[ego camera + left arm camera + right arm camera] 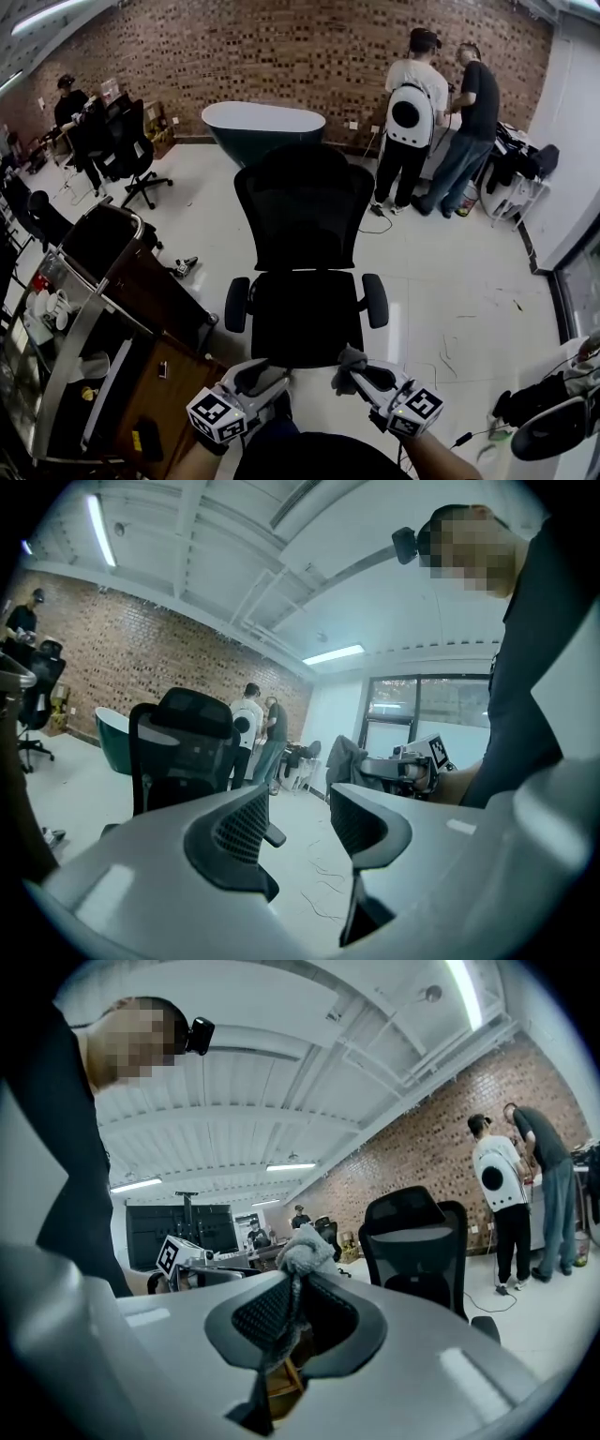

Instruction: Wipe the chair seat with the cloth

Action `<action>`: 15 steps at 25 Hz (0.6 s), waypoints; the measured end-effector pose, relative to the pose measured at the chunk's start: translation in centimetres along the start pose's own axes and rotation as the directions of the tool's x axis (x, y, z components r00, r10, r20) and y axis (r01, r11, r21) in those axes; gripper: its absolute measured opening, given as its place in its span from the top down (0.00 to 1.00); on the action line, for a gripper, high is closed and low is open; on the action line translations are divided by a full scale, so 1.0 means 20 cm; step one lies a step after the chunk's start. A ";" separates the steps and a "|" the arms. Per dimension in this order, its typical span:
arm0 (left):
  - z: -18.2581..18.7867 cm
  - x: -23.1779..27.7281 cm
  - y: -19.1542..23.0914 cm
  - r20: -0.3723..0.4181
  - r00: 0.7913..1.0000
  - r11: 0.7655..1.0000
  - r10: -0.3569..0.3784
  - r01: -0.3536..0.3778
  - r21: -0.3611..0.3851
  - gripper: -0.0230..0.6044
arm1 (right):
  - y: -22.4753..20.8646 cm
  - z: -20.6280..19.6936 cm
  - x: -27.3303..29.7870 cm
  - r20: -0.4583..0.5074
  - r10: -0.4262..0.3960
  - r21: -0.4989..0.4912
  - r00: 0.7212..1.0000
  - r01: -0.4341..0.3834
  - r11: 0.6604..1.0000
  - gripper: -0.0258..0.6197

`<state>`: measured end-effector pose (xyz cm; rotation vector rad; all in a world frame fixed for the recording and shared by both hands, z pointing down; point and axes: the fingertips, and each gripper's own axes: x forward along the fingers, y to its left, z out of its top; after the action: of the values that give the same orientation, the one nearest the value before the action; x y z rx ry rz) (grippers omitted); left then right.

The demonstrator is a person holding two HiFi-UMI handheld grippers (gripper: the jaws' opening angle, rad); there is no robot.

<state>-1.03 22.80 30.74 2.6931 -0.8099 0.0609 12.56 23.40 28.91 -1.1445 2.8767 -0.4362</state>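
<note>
**Head view.** The chair seat lies at 12 o'clock from both tools, with its front edge toward you and its depth running away to the backrest. Your right tool carries the cloth and hangs by the seat's front right corner. Whether the cloth touches the seat cannot be told from here. Your left tool sits near the front left corner. Both are about equally near the edge, but only the right one has the means to wipe, so the coming stroke probably goes forward and toward 11 o'clock across the seat.

**Left gripper view.** The left tool is released. Its jaws stand apart with only bare floor showing between them. The chair appears at 10 o'clock of the jaws. The right tool and its cloth appear at 1 o'clock.

**Right gripper view.** The right tool is clenched on the cloth. A grey bunch stands up above the jaw tips, and a strip is pinched down between the jaws. The chair lies at 2 o'clock of the jaws (this tool is pointed to the left of the chair, not at the seat). You would likely need to swing the tip round to the right and tilt it down before the cloth meets the seat.
</note>
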 end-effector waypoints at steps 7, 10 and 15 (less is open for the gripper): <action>0.15 0.11 0.55 -0.028 0.998 0.999 -0.051 0.051 -0.008 0.60 | -0.23 0.10 0.56 -0.001 -0.041 0.000 0.999 0.041 0.999 0.90; 0.22 0.13 0.74 -0.047 0.996 0.997 -0.077 0.077 -0.002 0.60 | -0.30 0.14 0.76 0.008 -0.067 0.002 0.998 0.067 0.998 0.90; 0.27 0.18 0.96 -0.051 0.995 0.996 -0.086 0.086 -0.002 0.60 | -0.41 0.15 1.01 -0.002 -0.070 0.019 0.998 0.070 0.997 0.90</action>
<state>-8.76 4.17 31.77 2.7111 -0.6785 0.1088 3.74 3.33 30.00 -1.2457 2.8342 -0.4660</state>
